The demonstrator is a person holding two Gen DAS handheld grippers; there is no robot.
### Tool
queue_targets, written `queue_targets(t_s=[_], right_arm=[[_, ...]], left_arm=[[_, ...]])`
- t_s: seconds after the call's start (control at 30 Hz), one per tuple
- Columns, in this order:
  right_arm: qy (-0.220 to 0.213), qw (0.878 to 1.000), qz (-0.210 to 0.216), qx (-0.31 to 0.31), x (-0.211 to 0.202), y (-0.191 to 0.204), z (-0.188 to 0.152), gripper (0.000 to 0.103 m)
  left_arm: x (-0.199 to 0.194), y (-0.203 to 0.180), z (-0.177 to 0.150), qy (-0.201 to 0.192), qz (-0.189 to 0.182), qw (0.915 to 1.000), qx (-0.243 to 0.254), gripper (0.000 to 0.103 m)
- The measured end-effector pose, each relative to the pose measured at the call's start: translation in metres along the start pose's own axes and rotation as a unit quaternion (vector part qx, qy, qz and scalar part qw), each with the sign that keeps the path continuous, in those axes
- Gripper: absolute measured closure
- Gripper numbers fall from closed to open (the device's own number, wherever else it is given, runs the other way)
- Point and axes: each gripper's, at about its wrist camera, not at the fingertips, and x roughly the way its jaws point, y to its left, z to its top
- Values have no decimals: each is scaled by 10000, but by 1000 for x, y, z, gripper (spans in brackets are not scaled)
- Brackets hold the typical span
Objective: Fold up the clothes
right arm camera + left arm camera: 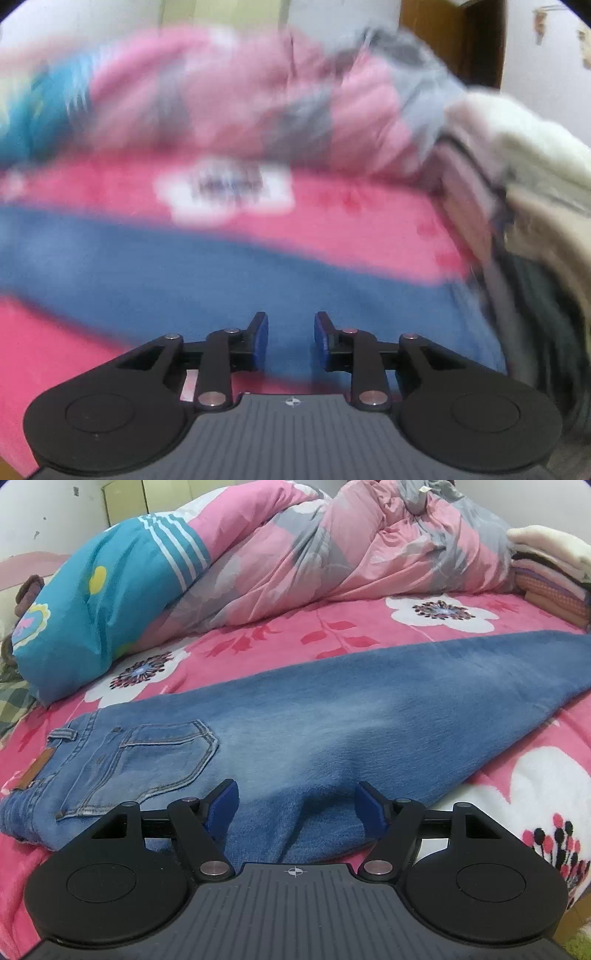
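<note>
A pair of blue jeans (332,723) lies flat across the pink flowered bedspread (288,627), waistband and back pocket (159,760) at the left, legs running to the right. My left gripper (295,805) hovers open just above the seat area, a fold of denim rising between its blue pads without touching them. In the blurred right wrist view the jeans' leg (221,266) crosses the bed, and my right gripper (291,336) is open over it near the hem end, nothing between its fingers.
A rumpled pink and grey duvet (332,546) with a teal section (92,602) is heaped along the far side. A stack of folded clothes and a cream blanket (554,565) sits at the right; the folded stack (524,192) looms close beside my right gripper.
</note>
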Motion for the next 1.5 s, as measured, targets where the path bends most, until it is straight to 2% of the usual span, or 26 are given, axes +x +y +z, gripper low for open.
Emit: queue_targets(t_s=[0.03, 0.07, 0.1, 0.17, 0.2, 0.27, 0.4, 0.43, 0.53, 0.57, 0.6, 0.63, 0.67, 0.77, 0.8, 0.9, 0.97, 1.07, 1.17, 1.23, 1.27, 1.3, 1.33, 1.37, 1.43, 1.5], right_arm=[[101, 9998, -157, 40, 4, -4, -11, 66], [64, 9991, -101, 413, -2, -14, -16, 66], [112, 9979, -215, 593, -11, -18, -15, 66], [228, 9944, -481, 908, -29, -23, -13, 64], [144, 9949, -476, 879, -40, -19, -11, 64], [-195, 9957, -212, 879, -61, -4, -3, 63], [-720, 9890, 847, 979, -49, 45, 30, 60], [-750, 9863, 1106, 963, -40, 61, 36, 60], [-446, 9873, 1362, 680, 1, 121, 48, 60], [-253, 9887, 1381, 519, 17, 138, 44, 58], [-6, 9908, 1309, 355, 29, 155, 37, 52], [75, 9936, 1119, 152, 31, 168, 23, 51], [-290, 9950, 946, -94, 21, 176, 9, 50], [-288, 9957, 839, -274, -9, 173, -8, 46], [-157, 9957, 871, -279, -13, 170, -9, 40], [87, 9953, 942, -191, -26, 163, 0, 39], [58, 9945, 1041, -41, -33, 162, 13, 39], [-354, 9906, 1310, 146, -25, 175, 38, 36], [-550, 9891, 1351, 180, 1, 197, 53, 25], [-195, 9913, 1282, 214, 30, 210, 47, 18], [-74, 9927, 1195, 157, 37, 214, 38, 17], [40, 9938, 1104, 93, 44, 218, 28, 16], [-244, 9942, 1051, -41, 33, 219, 16, 15], [-273, 9941, 1049, -62, 25, 216, 11, 15], [-271, 9940, 1056, -81, 10, 209, 3, 8], [-85, 9937, 1115, -37, -1, 199, 3, 5]], left_arm=[[-2, 0, 0, -17, 5, 10000, -9, 33], [-8, 1, 1, -61, 2, 10000, -23, 33], [-13, 2, 2, -105, -1, 9999, -36, 33], [-25, 5, 4, -193, -7, 9998, -63, 33], [-30, 6, 5, -236, -10, 9997, -76, 33], [-40, 7, 8, -337, -32, 9994, -95, 32], [-35, -18, 30, -605, -337, 9976, -50, 33], [-31, -24, 33, -620, -408, 9972, -57, 33], [-20, -32, 24, -385, -480, 9979, -188, 33], [-17, -35, 21, -306, -504, 9980, -232, 33], [-13, -37, 18, -228, -528, 9980, -276, 34], [-10, -40, 15, -149, -552, 9979, -320, 34], [-6, -42, 12, -70, -576, 9977, -364, 34], [-11, -42, -1, 116, -661, 9969, -410, 33], [-19, -39, -6, 137, -695, 9967, -398, 33], [-36, -29, -1, 43, -795, 9956, -489, 33], [-48, -22, 2, -20, -861, 9948, -550, 33], [-55, -11, 14, -317, -912, 9925, -750, 33], [-34, -7, 24, -331, -629, 9931, -930, 33], [-12, -7, 18, 41, -303, 9952, -927, 33], [-3, -8, 12, 273, -148, 9955, -892, 34], [-2, -7, 2, 347, -103, 9958, -843, 33], [-9, -6, -5, 192, -126, 9967, -775, 33], [-18, -7, -7, 161, -137, 9976, -666, 33], [-34, -8, -11, 97, -158, 9988, -446, 33], [-51, -3, -7, -52, -288, 9988, -394, 33]])
